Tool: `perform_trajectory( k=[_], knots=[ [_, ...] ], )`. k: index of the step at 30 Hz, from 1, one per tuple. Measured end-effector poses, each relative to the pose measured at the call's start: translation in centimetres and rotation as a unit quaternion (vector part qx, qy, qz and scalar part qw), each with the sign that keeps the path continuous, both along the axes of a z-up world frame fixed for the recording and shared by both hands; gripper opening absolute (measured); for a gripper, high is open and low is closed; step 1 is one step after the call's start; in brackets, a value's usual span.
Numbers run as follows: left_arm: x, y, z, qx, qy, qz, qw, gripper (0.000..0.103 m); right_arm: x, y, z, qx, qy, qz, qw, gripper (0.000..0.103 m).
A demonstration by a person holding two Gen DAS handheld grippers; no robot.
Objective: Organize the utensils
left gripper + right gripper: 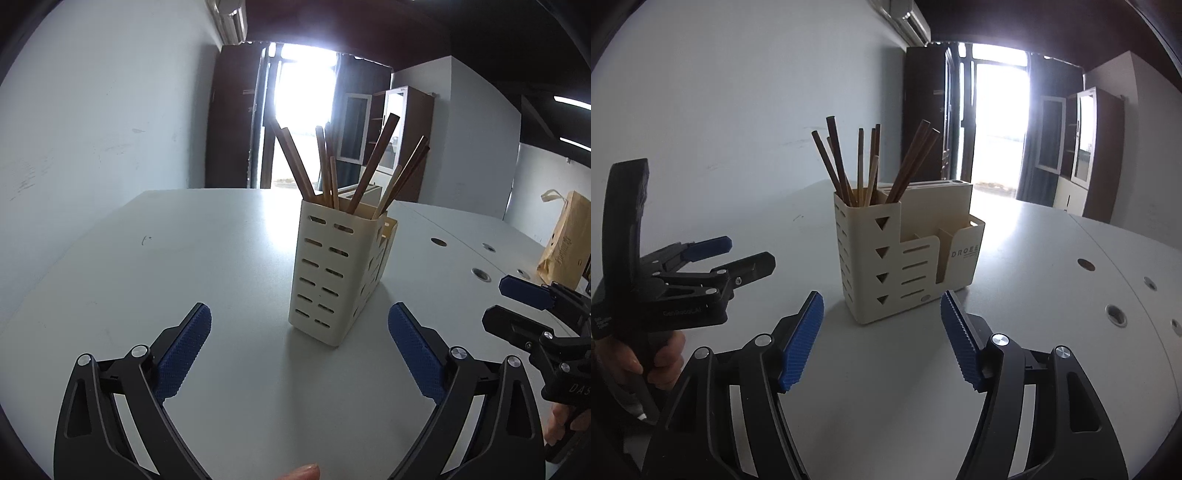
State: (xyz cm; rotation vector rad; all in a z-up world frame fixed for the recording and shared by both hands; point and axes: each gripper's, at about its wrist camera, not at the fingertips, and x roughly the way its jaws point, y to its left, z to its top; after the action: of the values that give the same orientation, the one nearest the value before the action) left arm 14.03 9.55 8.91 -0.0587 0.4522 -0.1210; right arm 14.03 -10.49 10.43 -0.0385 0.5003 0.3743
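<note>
A cream slotted utensil holder [334,273] [905,254] stands upright on the white table [207,258] [1034,258]. Several brown wooden chopsticks [334,170] [864,166] lean in its tall compartment; the lower compartments look bare. My left gripper [299,314] is open, its blue pads [188,347] on either side of the holder's near corner and short of it, nothing between them. My right gripper [882,301] is open just in front of the holder's base, nothing in it. The left gripper [750,251] also shows at the left in the right wrist view, the right gripper [506,302] at the right in the left wrist view.
Round cable holes [1115,314] [480,274] dot the table's right side. A brown paper bag [565,240] stands at the far right. A person's hand [661,354] grips the left tool's handle. A bright doorway [306,110] and cabinets lie behind the table.
</note>
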Motion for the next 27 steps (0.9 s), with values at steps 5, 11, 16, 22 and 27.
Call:
perform_trajectory(
  k=[5, 11, 16, 22, 27],
  knots=[
    [-0.3, 0.2, -1.3, 0.014, 0.006, 0.014, 0.9998, 0.097, 0.4, -0.6, -1.7, -0.009, 0.003, -0.025, 1.0, 0.066],
    [-0.8, 1.4, -2.8, -0.002, 0.009, 0.058, 0.9983, 0.097, 0.0, -0.8, -2.8, -0.019, -0.031, -0.038, 0.999, 0.066],
    [-0.7, 0.3, -4.3, 0.01, 0.026, 0.052, 0.9982, 0.097, -0.9, -0.4, -4.0, -0.022, -0.055, -0.037, 0.998, 0.066],
    [-1.0, -0.7, -4.1, 0.033, 0.014, 0.042, 0.9985, 0.097, -1.5, 0.7, -5.0, -0.045, -0.07, -0.024, 0.996, 0.066],
    [-1.0, -0.9, -4.1, 0.038, 0.015, 0.035, 0.9986, 0.097, -1.0, 0.2, -5.0, -0.029, -0.063, -0.032, 0.997, 0.066]
  ],
)
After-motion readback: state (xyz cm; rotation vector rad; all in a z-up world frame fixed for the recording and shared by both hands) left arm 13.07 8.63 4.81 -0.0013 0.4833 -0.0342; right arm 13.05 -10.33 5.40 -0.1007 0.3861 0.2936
